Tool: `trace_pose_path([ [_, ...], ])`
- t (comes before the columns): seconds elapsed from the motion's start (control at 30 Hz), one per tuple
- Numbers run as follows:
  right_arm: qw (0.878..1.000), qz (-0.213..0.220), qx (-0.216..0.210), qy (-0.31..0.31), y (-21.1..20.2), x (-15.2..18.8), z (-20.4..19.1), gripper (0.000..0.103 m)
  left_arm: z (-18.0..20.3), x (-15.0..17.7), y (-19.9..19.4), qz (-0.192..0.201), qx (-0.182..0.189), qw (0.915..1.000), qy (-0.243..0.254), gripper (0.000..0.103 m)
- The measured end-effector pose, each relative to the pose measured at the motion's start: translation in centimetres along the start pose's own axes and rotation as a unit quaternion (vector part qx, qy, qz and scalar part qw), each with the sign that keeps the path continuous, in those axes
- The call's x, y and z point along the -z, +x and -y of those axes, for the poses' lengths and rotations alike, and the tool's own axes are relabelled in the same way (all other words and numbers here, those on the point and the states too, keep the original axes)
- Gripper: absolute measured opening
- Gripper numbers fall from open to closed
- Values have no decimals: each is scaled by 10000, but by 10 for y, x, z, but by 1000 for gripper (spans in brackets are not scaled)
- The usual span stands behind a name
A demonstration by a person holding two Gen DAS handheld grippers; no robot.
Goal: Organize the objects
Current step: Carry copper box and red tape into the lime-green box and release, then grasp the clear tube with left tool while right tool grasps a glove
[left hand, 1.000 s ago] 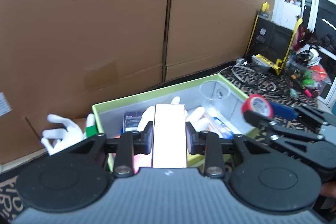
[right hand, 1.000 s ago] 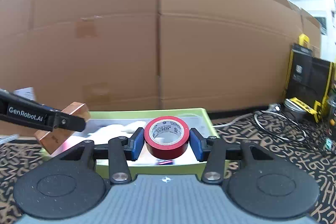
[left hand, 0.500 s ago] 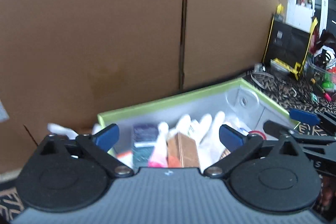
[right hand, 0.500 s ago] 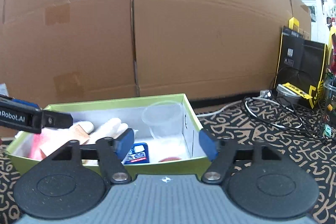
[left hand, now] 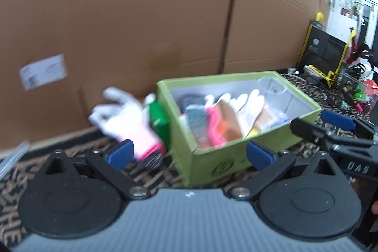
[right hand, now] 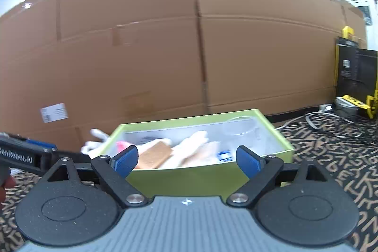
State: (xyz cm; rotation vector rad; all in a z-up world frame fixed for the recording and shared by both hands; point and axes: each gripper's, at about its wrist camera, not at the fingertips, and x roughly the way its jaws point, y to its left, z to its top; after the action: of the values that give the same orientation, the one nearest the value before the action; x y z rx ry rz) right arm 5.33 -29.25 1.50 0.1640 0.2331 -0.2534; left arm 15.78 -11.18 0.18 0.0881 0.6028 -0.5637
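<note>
both the left gripper [left hand: 189,155] and right gripper [right hand: 186,161] hang wide apart and empty before the lime-green cardboard box [left hand: 219,157], so i'd guess the white-and-pink work glove [left hand: 127,119] at centre left gets picked up next.

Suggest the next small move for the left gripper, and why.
Probably swing the left gripper left toward the white-and-pink glove lying outside the green box. Both grippers are open and empty, the box already holds gloves, a brown block and a clear cup, and that glove, with a green item beside it, sits loose on the patterned mat against the box's left wall.
</note>
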Motion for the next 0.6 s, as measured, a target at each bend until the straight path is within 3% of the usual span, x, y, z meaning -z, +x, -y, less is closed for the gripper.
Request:
trace_pose_path([
  [0.33,9944,-447,-946,-175,8,18,-66,94,-75,51,-43,-359,-648,9955,-586,103],
  [0.5,9868,-651,-1339,-632,22,28,-111,92,-109,63,-59,-364,-881,9911,-929,103],
  [0.6,9828,-649,-1398,-1020,34,30,-137,85,-125,66,-65,-323,-983,9896,-1002,103],
])
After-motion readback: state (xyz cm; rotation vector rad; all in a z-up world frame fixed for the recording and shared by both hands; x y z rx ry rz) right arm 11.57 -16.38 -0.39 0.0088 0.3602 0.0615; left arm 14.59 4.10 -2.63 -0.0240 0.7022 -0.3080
